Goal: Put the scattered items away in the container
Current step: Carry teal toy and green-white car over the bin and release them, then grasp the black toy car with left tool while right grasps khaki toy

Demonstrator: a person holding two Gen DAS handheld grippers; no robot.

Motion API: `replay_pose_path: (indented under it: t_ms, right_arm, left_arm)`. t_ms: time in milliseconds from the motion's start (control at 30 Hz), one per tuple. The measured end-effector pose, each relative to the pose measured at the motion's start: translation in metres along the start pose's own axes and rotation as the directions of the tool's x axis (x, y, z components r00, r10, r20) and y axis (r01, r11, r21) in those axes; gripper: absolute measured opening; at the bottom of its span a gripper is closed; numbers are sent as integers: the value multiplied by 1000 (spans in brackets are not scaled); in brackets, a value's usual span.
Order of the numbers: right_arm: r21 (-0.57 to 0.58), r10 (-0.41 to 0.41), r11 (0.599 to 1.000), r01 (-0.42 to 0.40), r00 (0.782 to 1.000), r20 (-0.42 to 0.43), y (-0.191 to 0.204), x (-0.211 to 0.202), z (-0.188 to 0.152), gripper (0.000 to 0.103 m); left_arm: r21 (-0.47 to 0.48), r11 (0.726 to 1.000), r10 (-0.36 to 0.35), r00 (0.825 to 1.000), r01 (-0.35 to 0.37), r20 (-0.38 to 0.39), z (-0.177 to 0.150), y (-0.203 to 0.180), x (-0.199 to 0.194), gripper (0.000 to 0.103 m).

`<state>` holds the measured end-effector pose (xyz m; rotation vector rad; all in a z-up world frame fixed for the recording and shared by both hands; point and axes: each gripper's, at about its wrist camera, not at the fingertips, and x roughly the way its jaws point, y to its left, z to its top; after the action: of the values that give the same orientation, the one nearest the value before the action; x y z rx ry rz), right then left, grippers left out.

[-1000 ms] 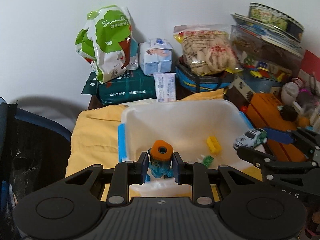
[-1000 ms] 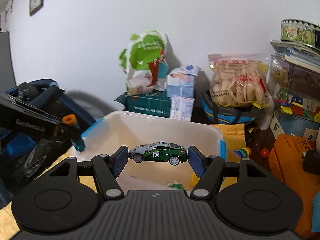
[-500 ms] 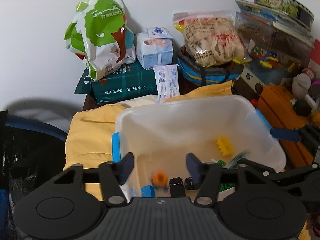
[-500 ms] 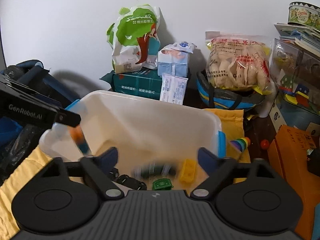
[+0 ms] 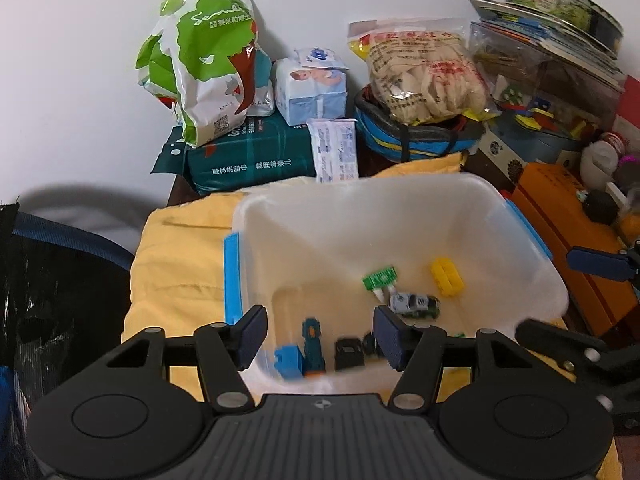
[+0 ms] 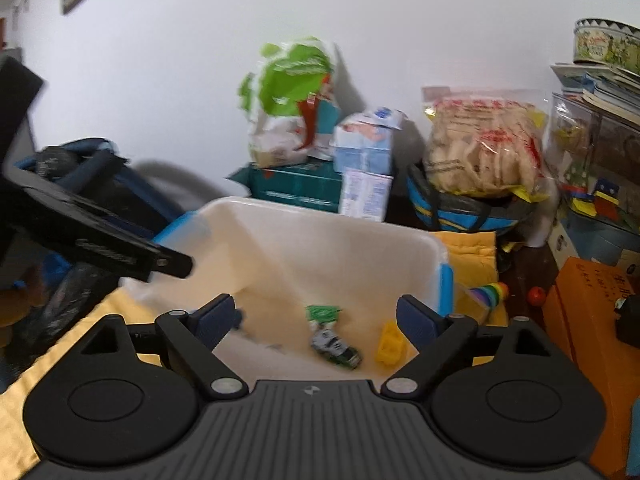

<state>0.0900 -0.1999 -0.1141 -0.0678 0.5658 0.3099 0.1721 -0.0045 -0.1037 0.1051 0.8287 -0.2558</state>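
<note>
Above the translucent white plastic container with blue side latches [image 5: 520, 216], the left gripper [image 5: 318, 338] and the right gripper [image 6: 316, 320] both hang with jaws spread wide and nothing between them. On the container floor lie a small green-and-white toy car [image 5: 414, 304], a yellow plastic building block [image 5: 447, 275] just beside it, a green studded block [image 5: 379, 279], and, near the front wall, a teal-and-orange toy figure [image 5: 313, 340] next to a blue block [image 5: 289, 360]. Beneath the container a yellow cloth [image 5: 176, 264] covers the surface.

Even indoor light, fisheye-bent edges, right wrist view motion-blurred.
</note>
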Motion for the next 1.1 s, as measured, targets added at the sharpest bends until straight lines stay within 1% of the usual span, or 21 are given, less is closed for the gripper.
replay_pose_path:
  t_ms: [67,167,267,367,500,567,633,800,933,1100]
  right_arm:
    - [-13,32,999,-33,999,-14,6,-11,-13,91]
    - [-15,73,997,-74,995,-67,13,-21,-39,90]
    - [5,99,995,-99,985,-139,17,-25,-65,90]
    - [22,120,993,-117,975,-190,21,-27,-85,89]
    - [20,137,990,-136,965,-222,29,-27,-104,86]
    - [12,140,990,-141,963,-230,34,-25,-113,80]
    - [9,144,989,-146,961,-235,39,-25,-123,76]
    - [-16,150,987,-159,957,-248,54,-19,-143,76]
    - [-27,153,986,-166,954,-256,59,-11,-154,76]
    - [-22,157,986,-168,953,-260,60,-4,-158,75]
  left_arm:
    - [15,1000,-10,1000,10,-13,-17,-4,-7,62]
    - [35,999,-12,999,14,-47,-48,-10,-15,62]
    - [36,998,-41,994,45,-99,-80,-14,-21,62]
    - [36,997,-56,989,61,-135,-109,-16,-27,62]
    - [26,996,-83,982,89,-172,-141,-21,-31,62]
    - [30,995,-85,980,91,-179,-154,-24,-29,62]
    - [23,995,-95,977,101,-190,-165,-28,-26,60]
    - [28,992,-112,973,120,-201,-187,-35,-21,54]
    - [53,988,-129,972,142,-195,-196,-41,-19,54]
    - [61,986,-142,972,156,-190,-198,-45,-12,53]
